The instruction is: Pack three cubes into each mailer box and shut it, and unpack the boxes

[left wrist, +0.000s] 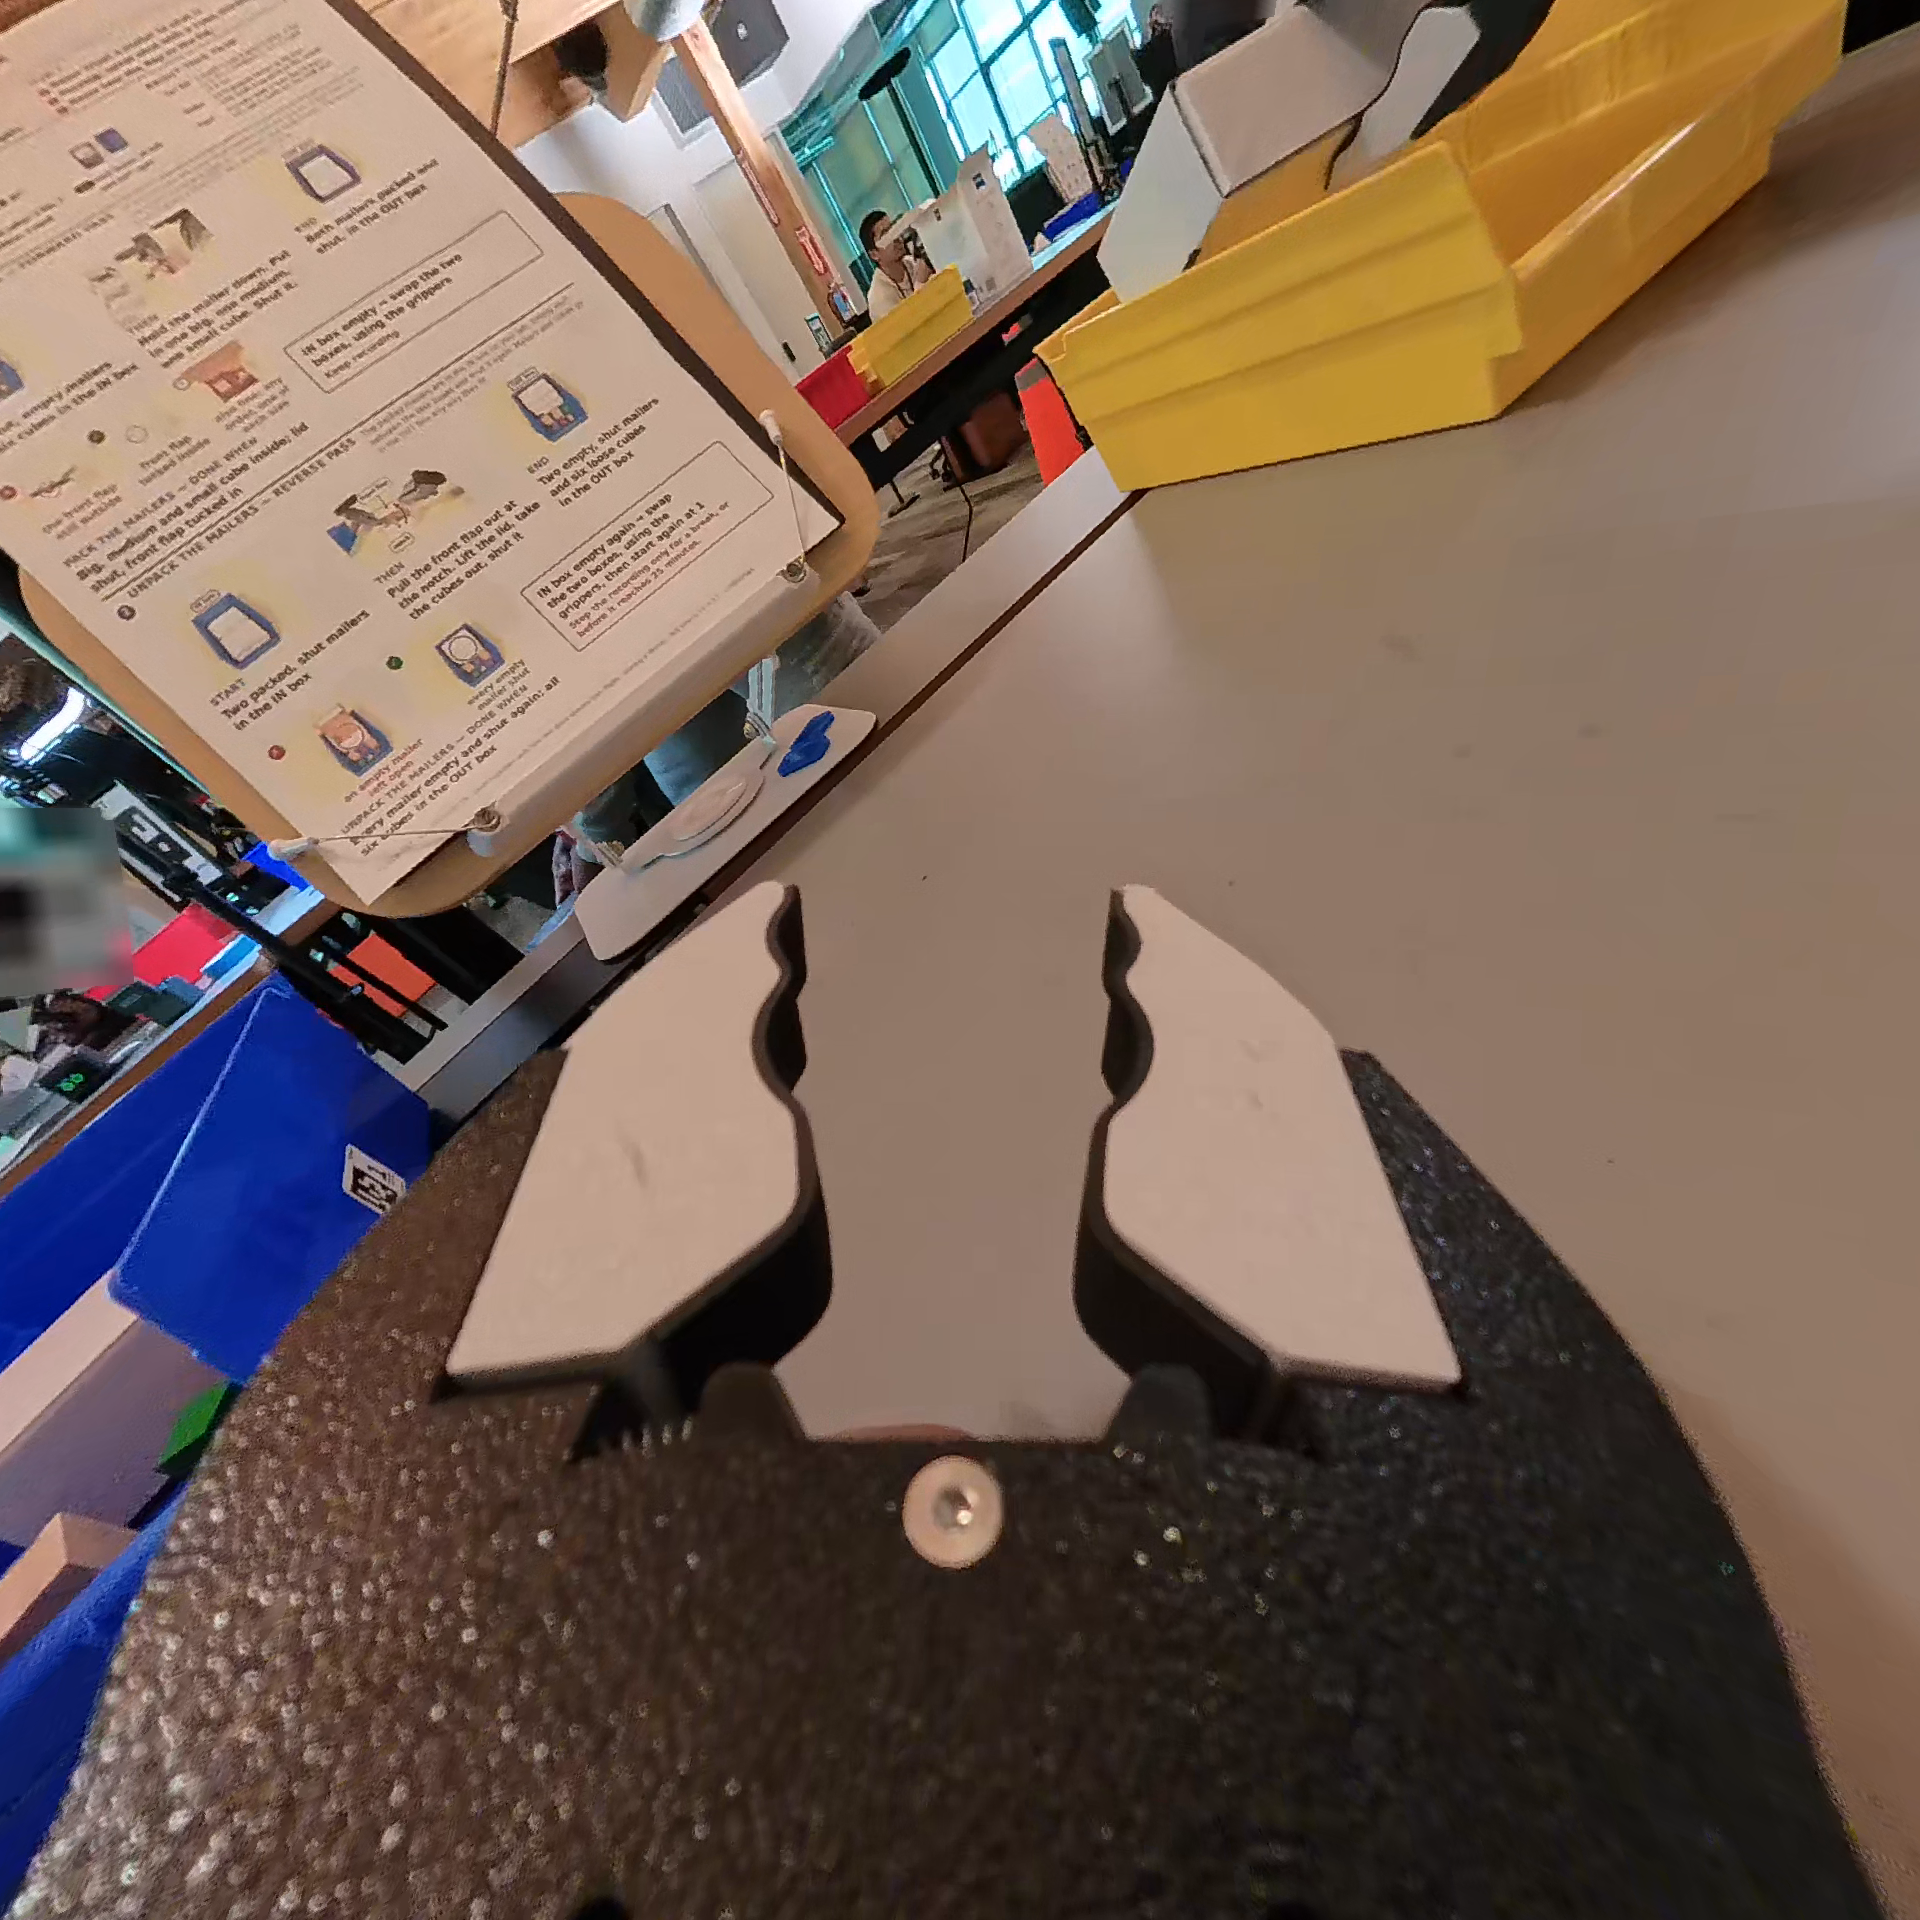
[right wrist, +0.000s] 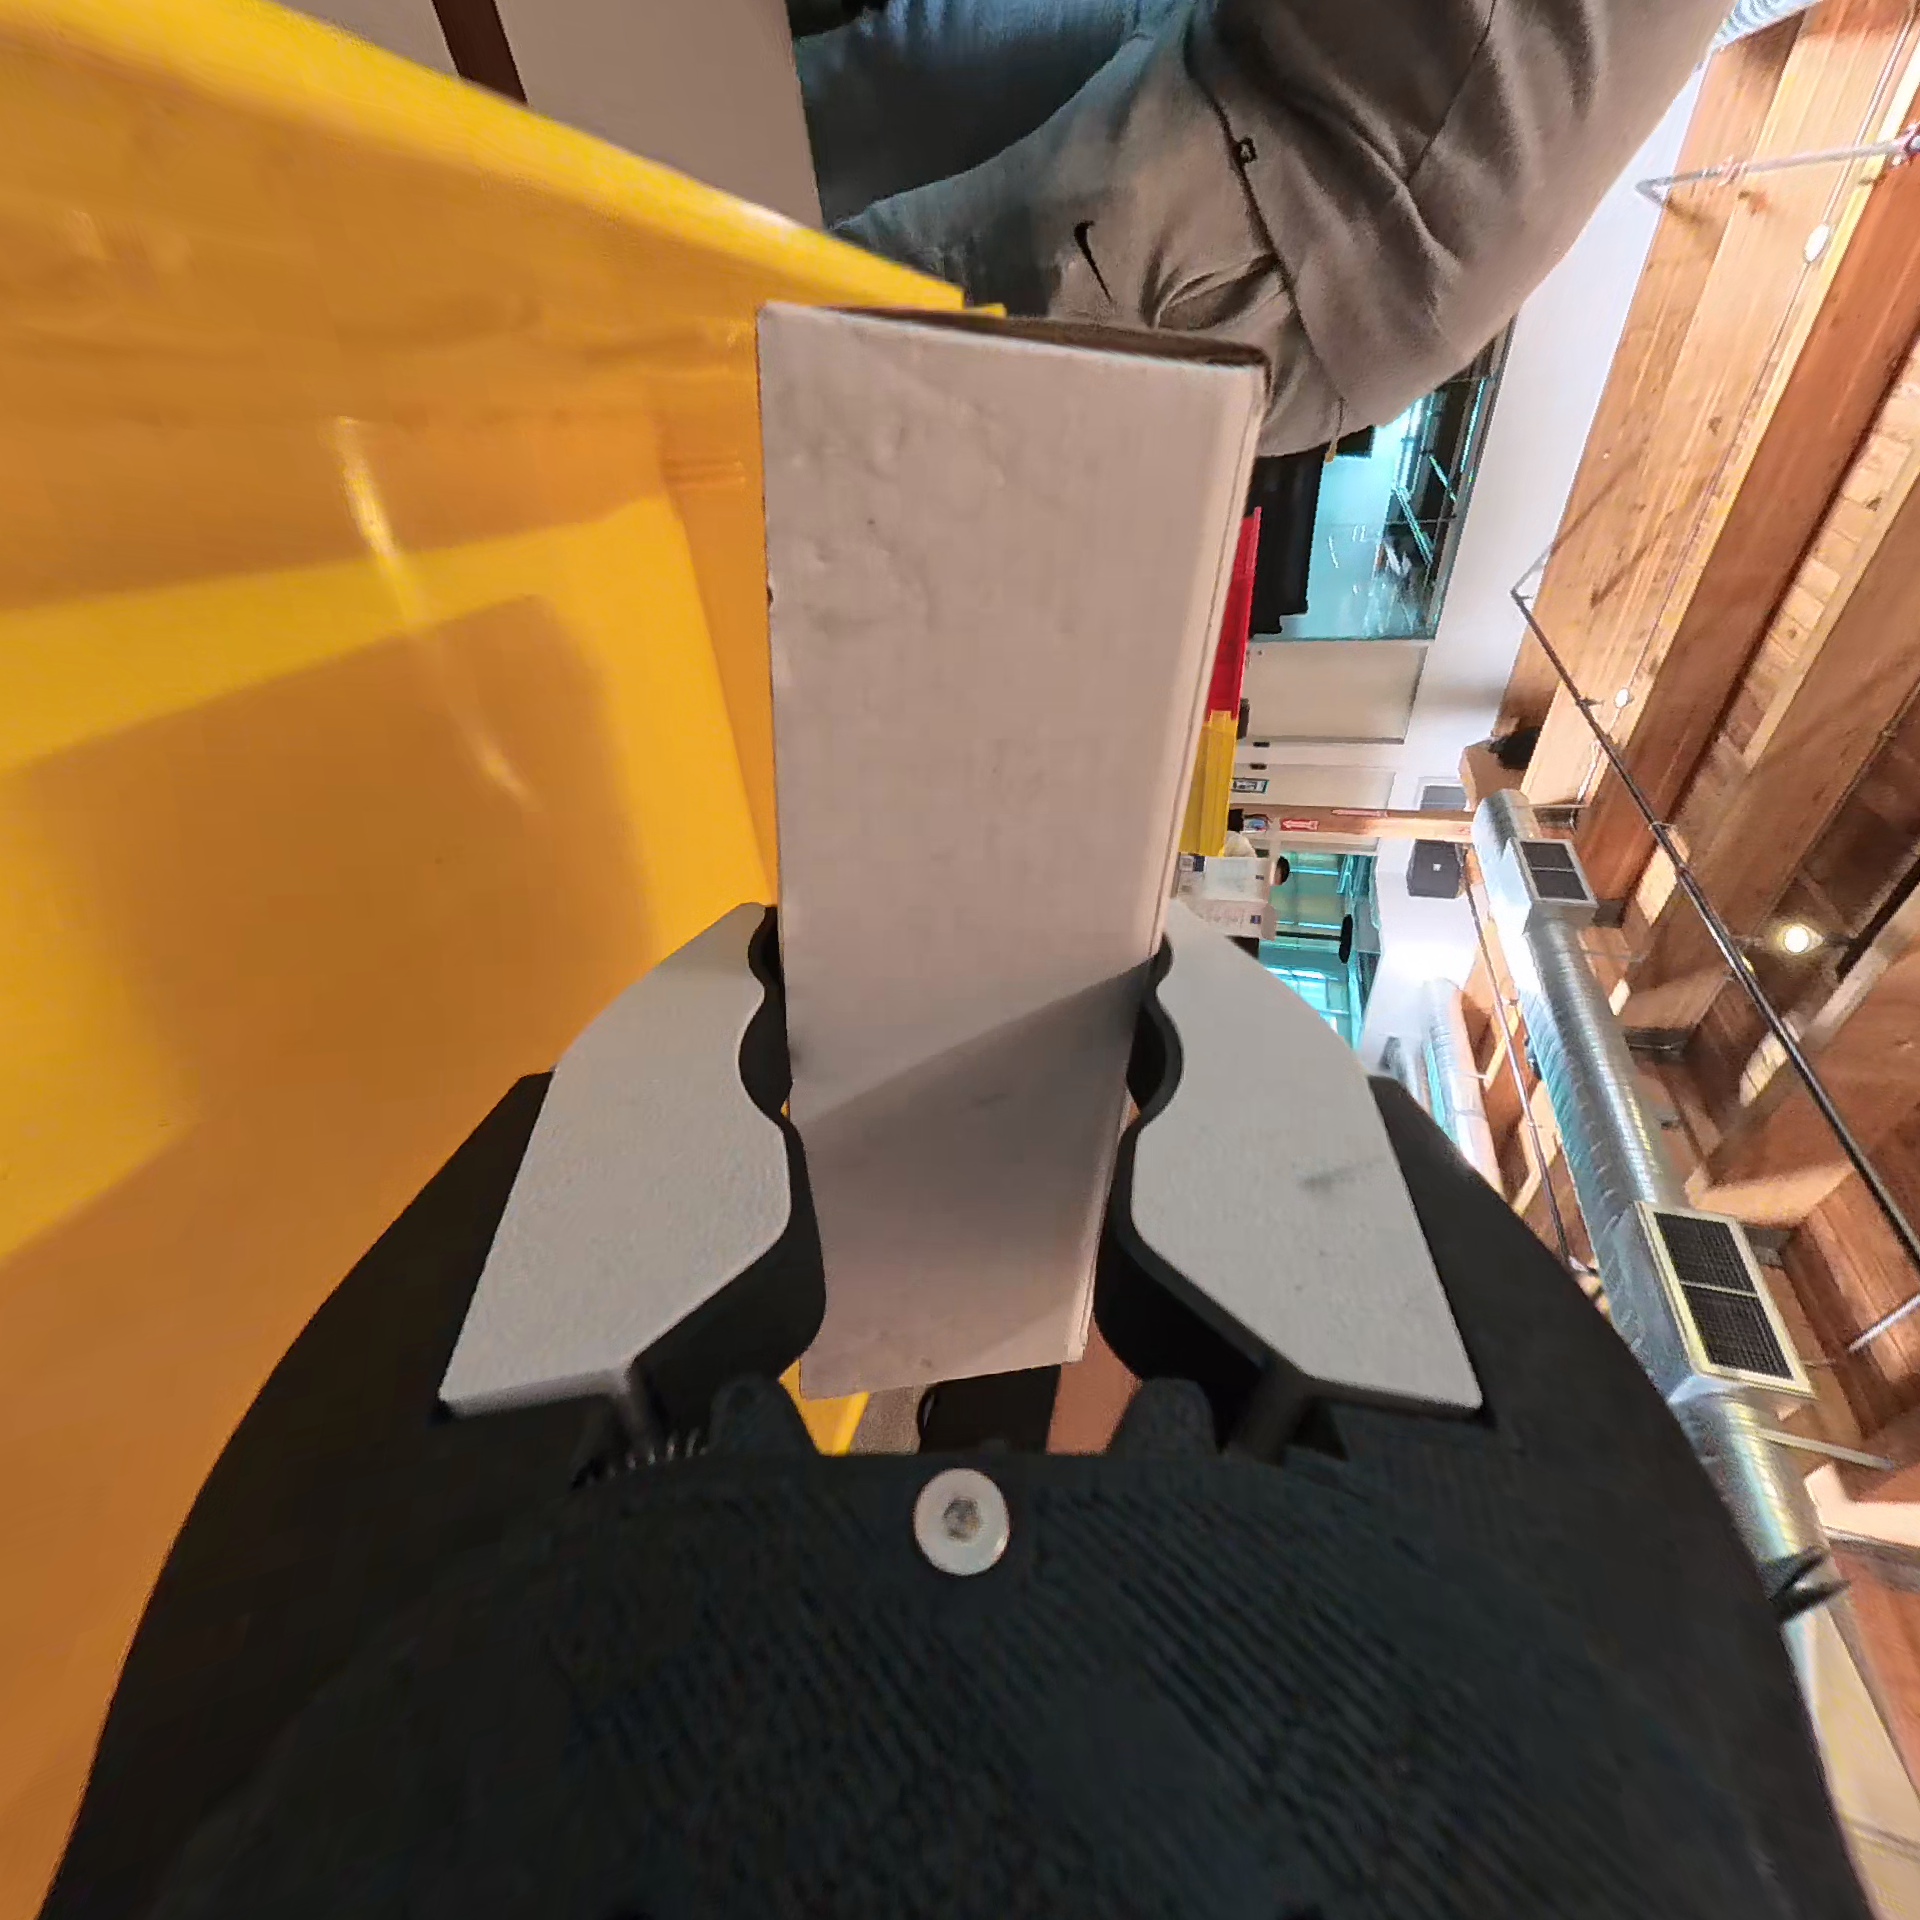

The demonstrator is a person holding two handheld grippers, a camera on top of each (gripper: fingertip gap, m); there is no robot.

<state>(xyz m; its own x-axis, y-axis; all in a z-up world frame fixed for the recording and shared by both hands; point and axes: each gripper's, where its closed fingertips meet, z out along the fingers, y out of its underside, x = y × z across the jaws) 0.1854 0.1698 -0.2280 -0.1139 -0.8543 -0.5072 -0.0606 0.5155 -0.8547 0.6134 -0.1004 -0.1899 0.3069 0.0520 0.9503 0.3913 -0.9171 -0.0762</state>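
The right gripper is clamped on a white mailer, both fingers pressed flat against its narrow sides; gripping it across that short width probably lets one claw carry the whole box; the mailer sits beside the yellow bin, which fills the view from 7 to 11 o'clock, so in my judgement it is being lifted from or lowered into that bin, though which cannot be told. The left gripper has its fingers apart with nothing between them, only the grey table beneath; it looks parked, likely waiting to steady the mailer or work its flap.

In the left view the mailer shows at 1 o'clock, above the bin, with the other gripper's dark body over it; a blue bin lies at 8 o'clock and an instruction sheet stands at 10 o'clock.

The mailer is matt white cardboard, faintly dimpled and scuffed, with a brown raw edge at its far end; it looks shut, though its flap is not visible.
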